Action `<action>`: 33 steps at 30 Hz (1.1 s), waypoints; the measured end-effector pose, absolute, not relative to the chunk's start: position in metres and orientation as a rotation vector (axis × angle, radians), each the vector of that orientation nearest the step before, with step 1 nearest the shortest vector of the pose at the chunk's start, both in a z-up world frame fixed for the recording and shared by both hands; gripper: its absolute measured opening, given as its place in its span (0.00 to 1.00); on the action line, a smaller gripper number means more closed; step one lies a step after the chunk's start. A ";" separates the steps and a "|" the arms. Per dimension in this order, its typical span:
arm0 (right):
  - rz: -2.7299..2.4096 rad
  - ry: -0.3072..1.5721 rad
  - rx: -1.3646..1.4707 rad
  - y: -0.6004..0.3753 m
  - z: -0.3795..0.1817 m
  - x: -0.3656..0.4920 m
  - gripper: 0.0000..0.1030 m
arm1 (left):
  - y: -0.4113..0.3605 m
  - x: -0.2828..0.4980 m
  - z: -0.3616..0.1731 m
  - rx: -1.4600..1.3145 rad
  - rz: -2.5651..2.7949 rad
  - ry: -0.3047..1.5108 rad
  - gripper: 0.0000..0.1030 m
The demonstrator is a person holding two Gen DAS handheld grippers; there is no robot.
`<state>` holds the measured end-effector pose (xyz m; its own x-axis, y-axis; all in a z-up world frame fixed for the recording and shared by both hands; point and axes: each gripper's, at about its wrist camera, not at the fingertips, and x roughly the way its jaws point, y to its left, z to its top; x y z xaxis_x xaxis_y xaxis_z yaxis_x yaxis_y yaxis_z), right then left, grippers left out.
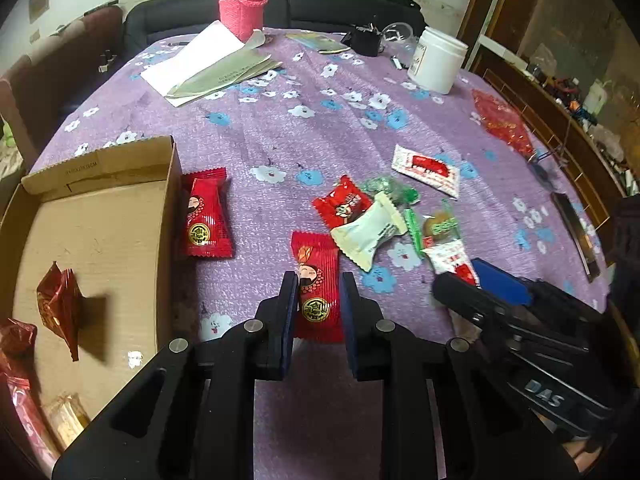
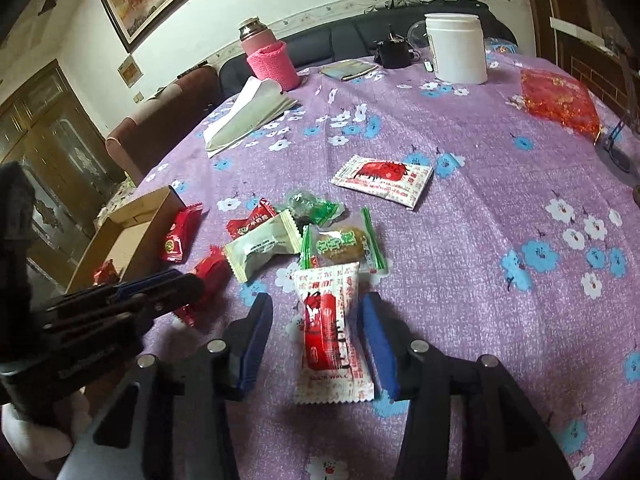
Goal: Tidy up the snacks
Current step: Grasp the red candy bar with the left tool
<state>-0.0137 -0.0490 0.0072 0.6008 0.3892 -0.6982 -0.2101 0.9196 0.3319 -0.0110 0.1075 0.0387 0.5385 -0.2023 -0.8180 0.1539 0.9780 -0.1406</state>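
My left gripper (image 1: 318, 296) is shut on a red candy packet (image 1: 318, 280) that lies on the purple flowered cloth. To its left stands an open cardboard box (image 1: 100, 216) with red foil sweets (image 1: 60, 304) inside. A second red packet (image 1: 208, 216) lies against the box wall. My right gripper (image 2: 318, 320) is open, and a white-and-red packet (image 2: 328, 332) lies flat between its fingers, clear of both pads. Beyond it lie a white pillow packet (image 2: 264, 246), a green-edged packet (image 2: 340, 244), a green sweet (image 2: 312, 206) and a flat white-and-red sachet (image 2: 384, 178).
At the far side of the table (image 1: 280, 128) stand a white jar (image 1: 436, 60), a pink-sleeved flask (image 1: 242, 8) and folded papers (image 1: 208, 64). A red mesh bag (image 1: 504, 120) and a dark flat device (image 1: 576, 232) lie at the right edge. Chairs and a sofa ring the table.
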 end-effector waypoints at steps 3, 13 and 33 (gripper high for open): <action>0.327 0.858 0.186 -0.045 0.008 -0.014 0.40 | 0.105 -0.013 0.041 -0.047 -0.222 0.976 0.19; 0.309 0.864 0.156 -0.046 0.007 -0.018 0.31 | 0.098 -0.020 0.043 -0.045 -0.228 0.977 0.24; 0.298 0.857 0.176 -0.050 0.007 -0.019 0.31 | 0.107 -0.048 0.047 -0.164 -0.321 0.963 0.19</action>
